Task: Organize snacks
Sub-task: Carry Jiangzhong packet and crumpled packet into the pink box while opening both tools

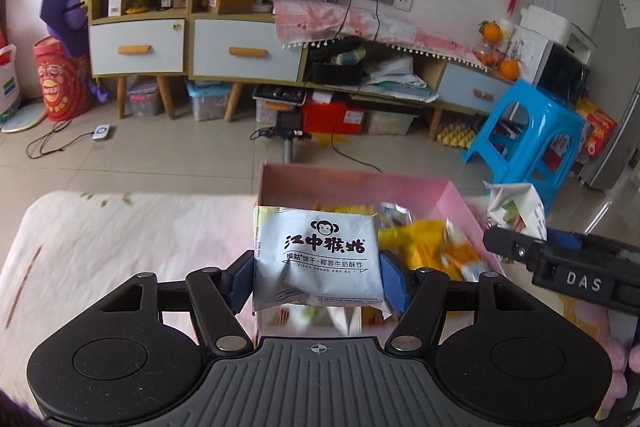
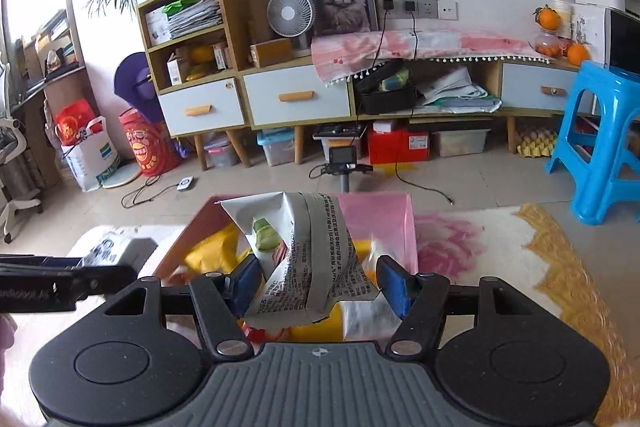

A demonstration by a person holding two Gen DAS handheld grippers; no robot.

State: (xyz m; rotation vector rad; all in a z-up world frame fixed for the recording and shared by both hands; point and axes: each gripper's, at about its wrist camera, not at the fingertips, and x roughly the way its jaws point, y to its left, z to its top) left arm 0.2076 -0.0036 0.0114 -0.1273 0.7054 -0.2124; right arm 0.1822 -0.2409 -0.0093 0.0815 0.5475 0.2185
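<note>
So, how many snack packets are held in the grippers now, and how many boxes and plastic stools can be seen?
Snack packets held: 2, the white monkey-logo biscuit packet in the left gripper and the crumpled silver packet with small print in the right gripper
Pink cardboard box: 1
Blue plastic stool: 1
Total: 4

The white packet (image 1: 316,259) reads 江中猴姑, with 猴姑饼干 and "JIANG ZHONG HOU GU" beneath. The right gripper (image 1: 580,281) carries "DAS". The crumpled packet (image 2: 308,267) bears small print, unreadable.
</note>
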